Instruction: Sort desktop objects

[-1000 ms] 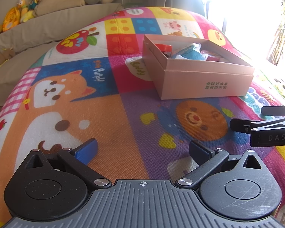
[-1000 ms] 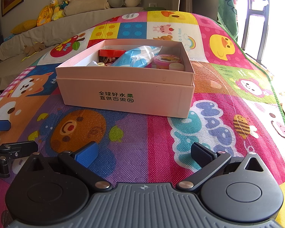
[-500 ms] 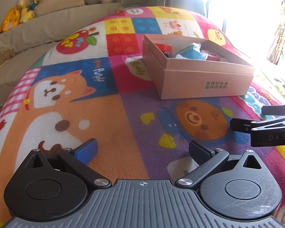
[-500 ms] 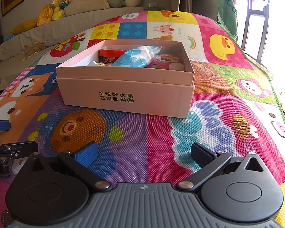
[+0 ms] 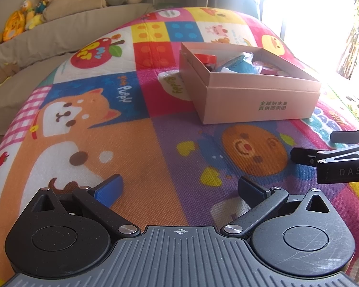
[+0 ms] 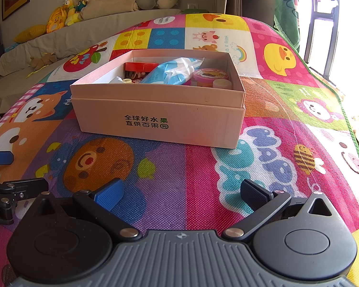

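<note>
Here both claws — left claw (image 5: 179,187) and right claw (image 6: 180,195) — gape wide and empty, near the pink box (image 6: 158,119), which holds a blue packet (image 6: 170,73) and a red lid (image 6: 141,66).

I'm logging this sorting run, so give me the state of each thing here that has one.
pink box: open, no lid, resting flat on the mat
blue packet: lying inside the box
pink tub: in the box, lid on
left gripper: open, empty
right gripper: open, empty
</note>
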